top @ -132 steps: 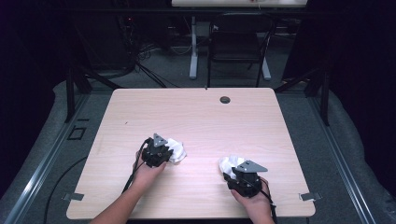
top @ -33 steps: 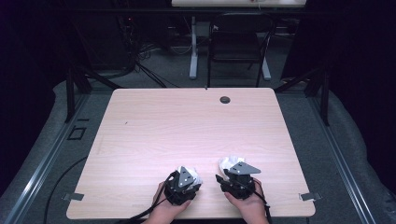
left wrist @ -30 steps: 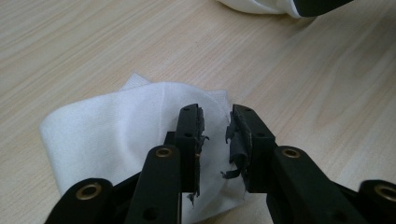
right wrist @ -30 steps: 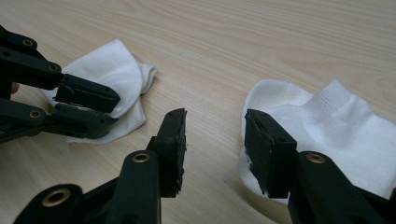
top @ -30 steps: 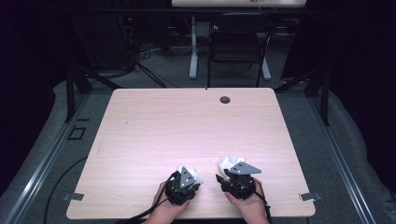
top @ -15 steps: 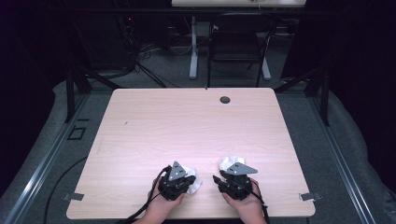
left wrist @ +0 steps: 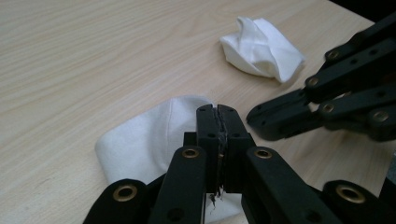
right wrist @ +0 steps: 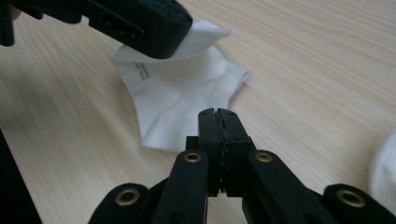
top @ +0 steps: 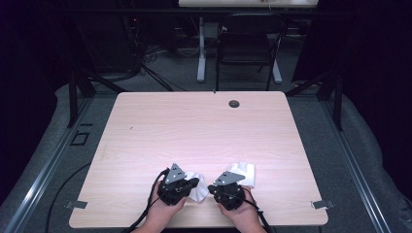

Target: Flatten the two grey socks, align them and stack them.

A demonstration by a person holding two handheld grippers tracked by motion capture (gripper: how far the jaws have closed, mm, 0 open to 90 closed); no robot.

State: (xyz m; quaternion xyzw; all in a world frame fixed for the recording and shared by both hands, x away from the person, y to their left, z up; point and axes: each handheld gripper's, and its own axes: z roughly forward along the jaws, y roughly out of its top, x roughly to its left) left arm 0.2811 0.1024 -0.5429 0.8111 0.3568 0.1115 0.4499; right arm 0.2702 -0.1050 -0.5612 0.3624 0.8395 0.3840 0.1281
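- Pinching near sock [top: 198,191]: left gripper [left wrist: 218,122], jaws closed on its edge.
- Right gripper [right wrist: 218,122] just clamped the same sock's opposite edge.
- Second sock [top: 243,173] loose on table [top: 204,126].

The high view is soft and low in detail; the table [top: 204,141] is evenly lit from above, brightest near its middle, while the room around it falls to near black. Both gripper views are dimmer and warmer — the black jaws close to the lens are slightly blurred, the white cloth [right wrist: 180,100] keeps its folds without glare, and soft shadows lie beneath it
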